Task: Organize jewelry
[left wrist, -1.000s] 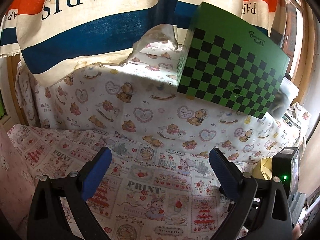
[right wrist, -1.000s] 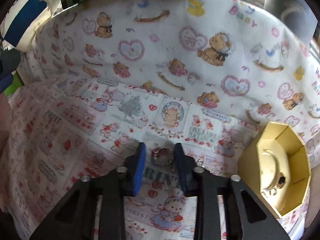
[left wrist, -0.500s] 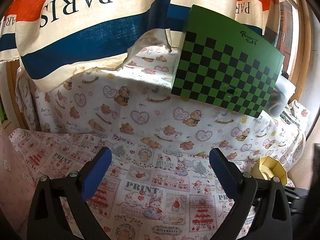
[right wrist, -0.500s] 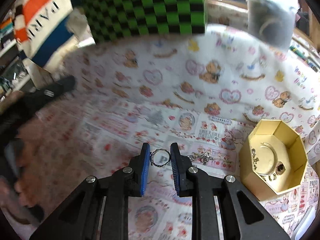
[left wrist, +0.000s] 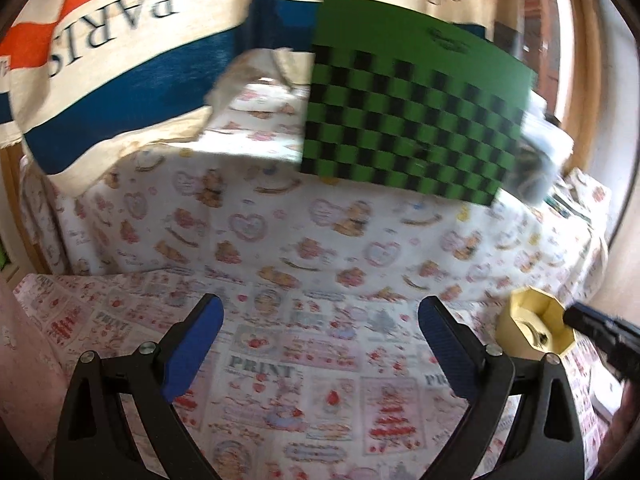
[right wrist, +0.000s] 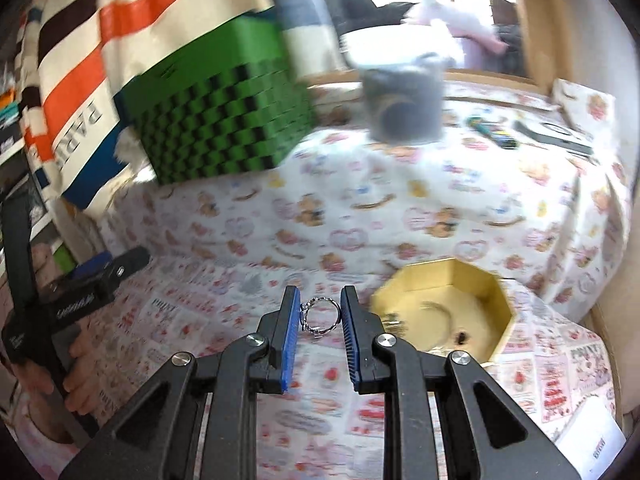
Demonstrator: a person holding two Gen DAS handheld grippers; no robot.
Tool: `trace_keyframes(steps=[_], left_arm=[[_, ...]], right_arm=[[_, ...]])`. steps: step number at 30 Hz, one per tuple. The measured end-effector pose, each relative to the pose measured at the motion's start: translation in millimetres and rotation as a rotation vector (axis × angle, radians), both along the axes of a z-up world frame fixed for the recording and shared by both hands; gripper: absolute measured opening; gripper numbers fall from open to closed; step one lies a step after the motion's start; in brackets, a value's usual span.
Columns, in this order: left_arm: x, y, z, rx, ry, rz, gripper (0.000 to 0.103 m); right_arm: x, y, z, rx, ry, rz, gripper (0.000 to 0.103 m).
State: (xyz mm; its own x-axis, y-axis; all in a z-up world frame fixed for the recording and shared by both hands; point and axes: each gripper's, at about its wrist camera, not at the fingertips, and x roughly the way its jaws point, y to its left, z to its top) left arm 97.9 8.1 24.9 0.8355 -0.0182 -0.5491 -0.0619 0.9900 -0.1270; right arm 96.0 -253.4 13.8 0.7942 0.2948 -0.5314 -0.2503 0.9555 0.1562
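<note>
My right gripper (right wrist: 320, 307) is shut on a silver ring (right wrist: 319, 315), pinched between its blue pads and lifted above the printed cloth. Just right of it sits an open yellow octagonal box (right wrist: 490, 312) with small jewelry pieces lying on its floor. In the left wrist view the same yellow box (left wrist: 520, 312) sits at the far right, and the dark tip of the right gripper (left wrist: 588, 320) shows beside it. My left gripper (left wrist: 320, 320) hangs open over the cloth with nothing between its fingers. In the right wrist view it shows at the left edge, held by a hand (right wrist: 76, 380).
A green-and-black checkered box (left wrist: 412, 120) stands on the raised, bear-print-covered ledge (left wrist: 280, 232) behind. A striped "PARIS" cloth (left wrist: 120, 60) hangs at the back left. A blurred grey container (right wrist: 404, 104) and small items (right wrist: 552, 136) rest on the ledge to the right.
My right gripper lifted the ring off the cloth and swung up and toward the yellow box, which now sits closer. The left gripper shifted slightly sideways and stayed open.
</note>
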Motion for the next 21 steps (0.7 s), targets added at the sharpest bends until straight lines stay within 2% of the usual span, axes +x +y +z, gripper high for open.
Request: trace_keyframes(steps=[4, 9, 12, 17, 21], left_arm=[[2.3, -25.3, -9.2, 0.015, 0.038, -0.08, 0.097], [9.3, -63.2, -26.2, 0.022, 0.122, -0.223, 0.097], [14.3, -87.4, -35.6, 0.006, 0.176, -0.312, 0.085], [33.8, -117.1, -44.6, -0.021, 0.258, -0.348, 0.075], [45.0, -139.9, -54.5, 0.022, 0.305, -0.365, 0.07]], right_arm=[[1.9, -23.0, -7.0, 0.068, 0.024, -0.025, 0.022], [1.6, -27.3, -9.7, 0.065, 0.023, -0.037, 0.022], [2.8, -29.4, -13.7, 0.061, 0.027, -0.055, 0.022], [4.3, -37.8, -15.9, 0.07, 0.034, -0.074, 0.022], [4.7, -44.5, -15.5, 0.098, 0.041, -0.083, 0.022]])
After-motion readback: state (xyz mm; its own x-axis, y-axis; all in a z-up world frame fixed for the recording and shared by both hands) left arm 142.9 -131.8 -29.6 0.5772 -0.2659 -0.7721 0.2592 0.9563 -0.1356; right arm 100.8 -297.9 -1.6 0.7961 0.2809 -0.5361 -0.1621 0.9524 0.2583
